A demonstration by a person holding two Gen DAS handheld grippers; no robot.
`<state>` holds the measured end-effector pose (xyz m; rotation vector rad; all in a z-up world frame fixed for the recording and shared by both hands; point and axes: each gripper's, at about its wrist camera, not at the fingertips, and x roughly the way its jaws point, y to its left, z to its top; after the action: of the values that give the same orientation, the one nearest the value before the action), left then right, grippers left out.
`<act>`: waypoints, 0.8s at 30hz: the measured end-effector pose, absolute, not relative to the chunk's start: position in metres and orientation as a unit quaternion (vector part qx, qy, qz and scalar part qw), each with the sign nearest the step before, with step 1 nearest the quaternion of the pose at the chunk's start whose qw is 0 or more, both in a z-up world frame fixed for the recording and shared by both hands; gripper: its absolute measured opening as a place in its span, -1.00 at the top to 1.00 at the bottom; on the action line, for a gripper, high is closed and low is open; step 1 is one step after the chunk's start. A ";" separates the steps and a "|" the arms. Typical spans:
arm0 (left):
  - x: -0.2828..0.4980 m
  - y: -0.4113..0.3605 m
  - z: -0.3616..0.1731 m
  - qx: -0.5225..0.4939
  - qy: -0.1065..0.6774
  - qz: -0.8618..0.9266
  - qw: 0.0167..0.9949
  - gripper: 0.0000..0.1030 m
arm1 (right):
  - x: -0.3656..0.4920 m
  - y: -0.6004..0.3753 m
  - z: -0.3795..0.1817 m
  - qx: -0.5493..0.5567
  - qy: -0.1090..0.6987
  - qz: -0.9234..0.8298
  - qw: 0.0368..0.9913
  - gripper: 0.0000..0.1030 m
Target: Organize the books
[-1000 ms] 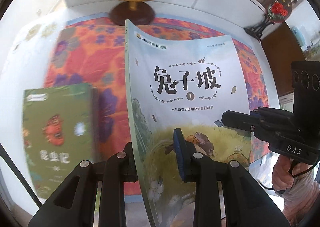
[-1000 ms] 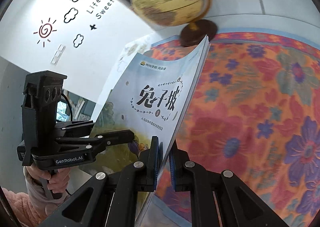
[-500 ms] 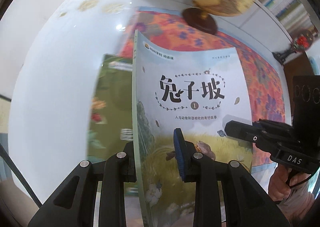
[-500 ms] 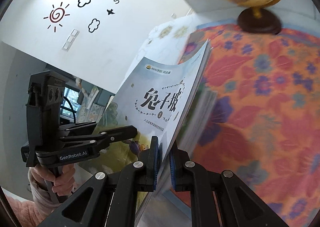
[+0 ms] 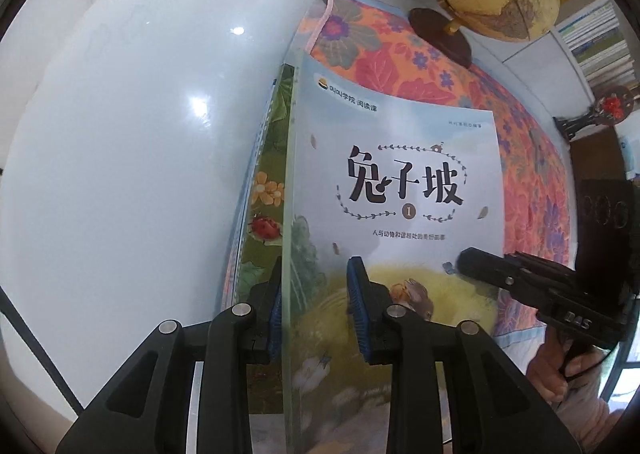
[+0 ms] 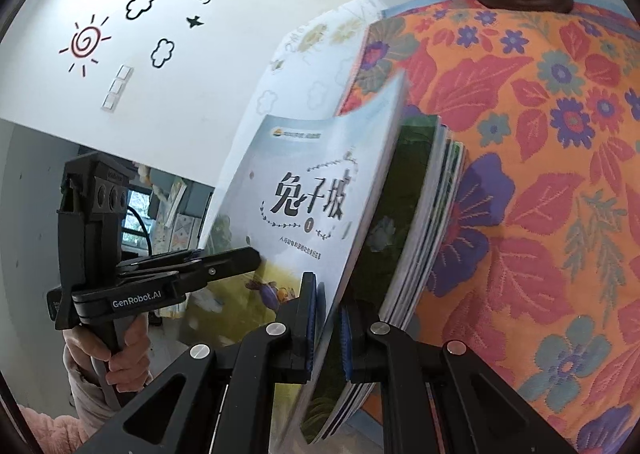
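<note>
Pale-blue book (image 5: 400, 190): clenched at its lower edge in both my left tool (image 5: 316, 310) and right tool (image 6: 325, 328). Best lowered level, edges squared onto the green-covered stack (image 6: 416, 214).

Pale blue rabbit-cover book (image 5: 400, 182) at frame centre, tilted above green ladybird-cover book (image 5: 266, 214), which apparently tops a stack

surface: glossy white table (image 5: 120, 142) with faint flower prints | on it: orange floral cloth (image 6: 540, 182) covering the right part | on cloth: globe's dark round base (image 5: 440, 30) at far edge; stack of books (image 6: 424, 222) near cloth's left edge
</note>
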<state>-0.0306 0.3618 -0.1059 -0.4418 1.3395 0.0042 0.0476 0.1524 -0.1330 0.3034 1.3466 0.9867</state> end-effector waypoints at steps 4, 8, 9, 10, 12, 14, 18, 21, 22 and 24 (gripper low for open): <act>-0.030 0.363 -0.106 -0.196 0.614 -0.003 0.764 0.52 | 0.051 0.149 -0.140 0.154 0.600 0.433 0.654 0.78; -0.031 0.367 -0.105 -0.199 0.613 0.004 0.765 0.52 | 0.046 0.147 -0.141 0.155 0.598 0.435 0.655 0.78; -0.032 0.368 -0.104 -0.199 0.613 0.008 0.765 0.52 | 0.043 0.145 -0.141 0.156 0.599 0.437 0.653 0.78; -0.033 0.370 -0.104 -0.200 0.612 0.010 0.765 0.52 | 0.042 0.146 -0.142 0.157 0.598 0.439 0.652 0.78; -0.037 0.374 -0.103 -0.208 0.613 0.015 0.763 0.52 | 0.040 0.147 -0.144 0.159 0.596 0.443 0.651 0.78; -0.042 0.379 -0.101 -0.215 0.609 0.021 0.763 0.51 | 0.040 0.146 -0.146 0.166 0.595 0.443 0.650 0.78; -0.043 0.383 -0.105 -0.194 0.619 0.048 0.760 0.48 | 0.036 0.144 -0.147 0.178 0.589 0.437 0.657 0.78; -0.043 0.379 -0.108 -0.193 0.620 0.047 0.759 0.48 | 0.031 0.142 -0.145 0.177 0.585 0.431 0.664 0.78; -0.042 0.376 -0.107 -0.183 0.619 0.050 0.762 0.48 | 0.030 0.141 -0.145 0.177 0.584 0.429 0.666 0.78; -0.041 0.372 -0.106 -0.171 0.618 0.055 0.765 0.48 | 0.028 0.139 -0.145 0.184 0.584 0.424 0.667 0.78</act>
<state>-0.0412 0.3725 -0.1056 -0.3713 1.3424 0.1204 0.0280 0.1390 -0.1449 0.4149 1.3166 0.9576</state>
